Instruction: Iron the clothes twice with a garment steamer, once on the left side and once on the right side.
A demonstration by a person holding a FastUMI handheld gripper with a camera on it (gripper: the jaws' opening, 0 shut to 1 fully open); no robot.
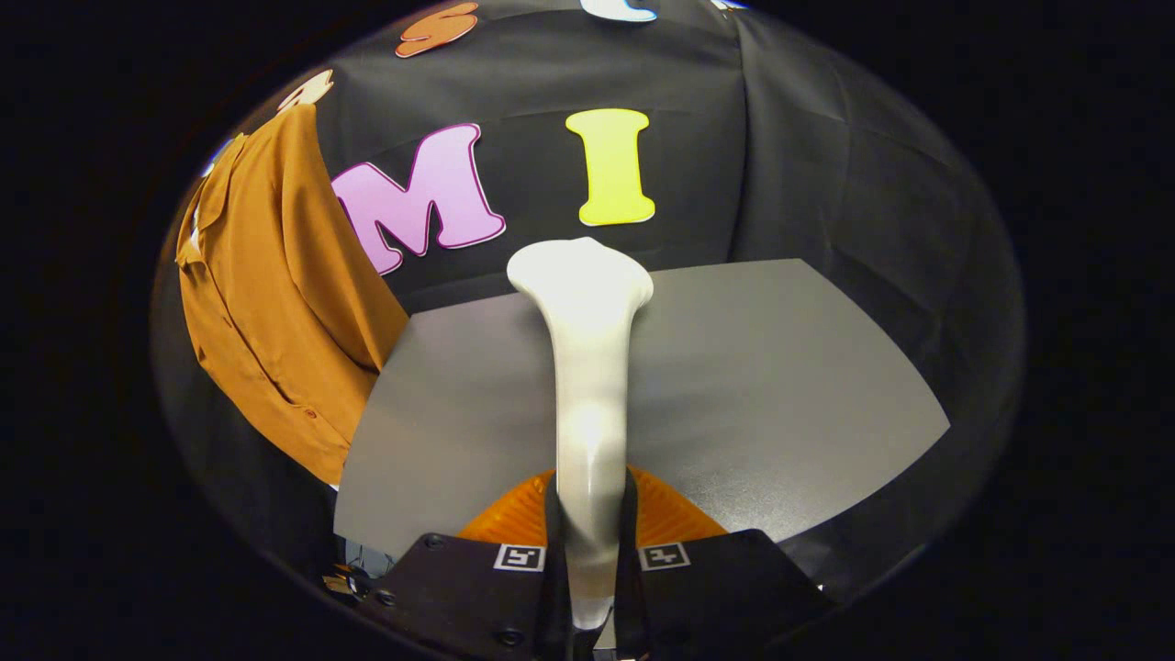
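My gripper [590, 532] is shut on the handle of a white garment steamer [587, 367]. The steamer stands up between the fingers, and its flared head [580, 271] points away toward the booth wall. An orange-brown shirt [275, 303] hangs to the left of the steamer, its button placket facing the grey table. The steamer head is apart from the shirt, well to its right. An orange ribbed part [670, 519] shows just behind the fingers on both sides of the handle.
A grey table top [780, 386] spreads beyond the fingers, under and to the right of the steamer. Black cloth walls [826, 165] close the booth behind and to the right.
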